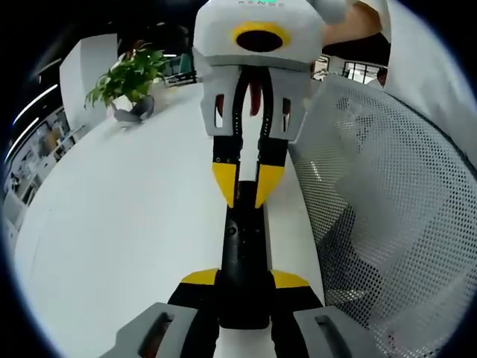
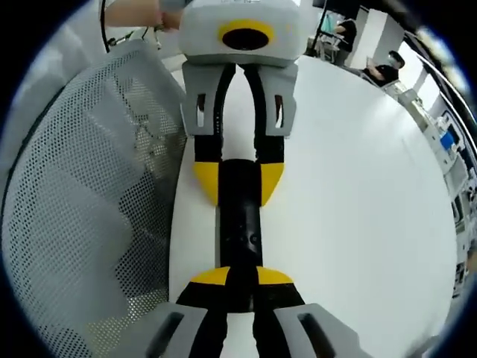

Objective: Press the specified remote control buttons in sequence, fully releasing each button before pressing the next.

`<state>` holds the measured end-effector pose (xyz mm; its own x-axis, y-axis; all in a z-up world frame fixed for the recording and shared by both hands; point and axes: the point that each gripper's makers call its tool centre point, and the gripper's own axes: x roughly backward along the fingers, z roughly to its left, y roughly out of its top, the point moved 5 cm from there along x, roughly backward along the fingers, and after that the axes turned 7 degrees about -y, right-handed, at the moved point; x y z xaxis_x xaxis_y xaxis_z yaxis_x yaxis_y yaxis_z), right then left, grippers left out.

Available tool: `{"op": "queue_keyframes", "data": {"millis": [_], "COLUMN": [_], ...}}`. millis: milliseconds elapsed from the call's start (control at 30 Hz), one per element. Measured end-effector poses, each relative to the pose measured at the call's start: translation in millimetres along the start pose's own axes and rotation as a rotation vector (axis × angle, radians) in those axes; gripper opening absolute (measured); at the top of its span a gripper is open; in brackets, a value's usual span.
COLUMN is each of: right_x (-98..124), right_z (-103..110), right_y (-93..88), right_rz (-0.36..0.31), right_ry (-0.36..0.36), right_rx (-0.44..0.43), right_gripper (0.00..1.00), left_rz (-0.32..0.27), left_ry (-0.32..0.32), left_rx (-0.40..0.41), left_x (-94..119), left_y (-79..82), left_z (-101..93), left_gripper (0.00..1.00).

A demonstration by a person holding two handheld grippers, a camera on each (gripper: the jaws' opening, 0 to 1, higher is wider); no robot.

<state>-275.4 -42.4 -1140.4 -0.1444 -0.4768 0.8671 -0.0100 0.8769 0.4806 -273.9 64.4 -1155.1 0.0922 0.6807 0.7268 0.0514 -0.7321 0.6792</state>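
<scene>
Yellow-tipped fingers (image 1: 242, 280) of the left gripper (image 1: 244, 282) are sitting right at the bottom of the left gripper view, pinching the near end of the black remote (image 1: 244, 257), so that one is doing the holding. Remote is running up the middle of the frame, lying low over the white table (image 1: 134, 224); can't tell if it's actually resting on it.

Coming down from the top of that same view, the right gripper (image 1: 247, 195) is pointing its 2 yellow tips at the far end of the remote, nearly pressed together, just a narrow gap. Looks like they're touching the top face, but whether a button is actually going down I can't tell.

From the right gripper view it's mirrored: its own fingers (image 2: 216, 277) are at the bottom, close together over the remote (image 2: 240, 216), while the left gripper (image 2: 238, 183) is clamping the end at mid frame.

Progress-wise, I'm guessing we're mid-sequence at best. No display or anything showing which buttons are done, so everything could still be left.

Background stuff: mesh chair (image 1: 387, 216) on the right, potted plant (image 1: 128, 78) upper left.
</scene>
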Motion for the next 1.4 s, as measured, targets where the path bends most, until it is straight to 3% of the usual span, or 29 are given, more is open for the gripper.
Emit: {"op": "queue_keyframes", "data": {"millis": [33, 67, 133, 367, 467, 533, 600, 667, 800, 900, 1000, 1067, 1100, 1233, 1267, 1400], "right_x": [0, 1, 1, -1, -2, -2, -3, -5, -5, -4, -2, -1, -2, -5, -5, -7], "right_z": [0, 0, 0, -1, 0, 0, 1, 0, -2, 2, 4, 4, 3, 5, 4, 2], "right_y": [-1.8, -4.4, -6.7, -6.9, -3.4, -0.1, 3.7, 6.6, 9.9, 9.7, 4.8, 1.2, 1.3, 5.8, 6.7, 12.6], "right_rz": [-0.043, -0.087, -0.139, -0.205, -0.195, -0.132, -0.046, 0.006, 0.076, 0.064, -0.056, -0.122, -0.140, -0.130, -0.107, 0.001], "right_ry": [-0.003, -0.008, -0.023, -0.024, -0.023, -0.015, -0.003, 0.013, 0.037, -0.004, -0.048, -0.063, -0.066, -0.057, -0.052, -0.014], "right_rx": [0.004, -0.051, -0.041, -0.083, -0.048, 0.072, 0.095, 0.092, -0.036, 0.048, 0.025, -0.083, -0.098, -0.057, 0.012, 0.026], "right_gripper": [0.08, 0.08, 0.08, 0.09, 0.09, 0.08, 0.08, 0.08, 0.08, 0.08, 0.08, 0.08, 0.08, 0.07, 0.07, 0.06], "left_rz": [-0.005, -0.012, -0.018, -0.013, -0.014, -0.016, -0.015, -0.011, -0.008, -0.006, -0.007, -0.008, -0.009, -0.010, -0.010, -0.016], "left_ry": [0.000, 0.002, 0.003, -0.003, -0.003, -0.002, -0.002, -0.005, -0.005, -0.002, -0.002, -0.001, 0.000, 0.000, 0.000, 0.000], "left_rx": [0.000, 0.002, 0.003, -0.005, -0.004, -0.003, -0.004, -0.007, -0.006, -0.006, -0.008, -0.008, -0.006, -0.005, -0.004, -0.002], "left_x": [0, 0, 0, 0, 0, 0, 0, 0, 0, -1, -1, -1, -1, -1, 0, 0], "left_y": [-0.3, -0.7, -0.9, -0.4, -0.3, -0.3, -0.3, -0.2, 0.1, 0.3, 0.4, 0.2, 0.1, 0.0, 0.0, -0.3], "left_z": [-0.1, -0.2, -0.3, 0.3, 0.3, 0.2, 0.0, 0.0, 0.3, 0.0, 0.0, -0.2, -0.3, -0.4, -0.4, -0.6], "left_gripper": [0.24, 0.24, 0.24, 0.24, 0.24, 0.24, 0.24, 0.24, 0.24, 0.24, 0.24, 0.24, 0.24, 0.24, 0.24, 0.24]}}
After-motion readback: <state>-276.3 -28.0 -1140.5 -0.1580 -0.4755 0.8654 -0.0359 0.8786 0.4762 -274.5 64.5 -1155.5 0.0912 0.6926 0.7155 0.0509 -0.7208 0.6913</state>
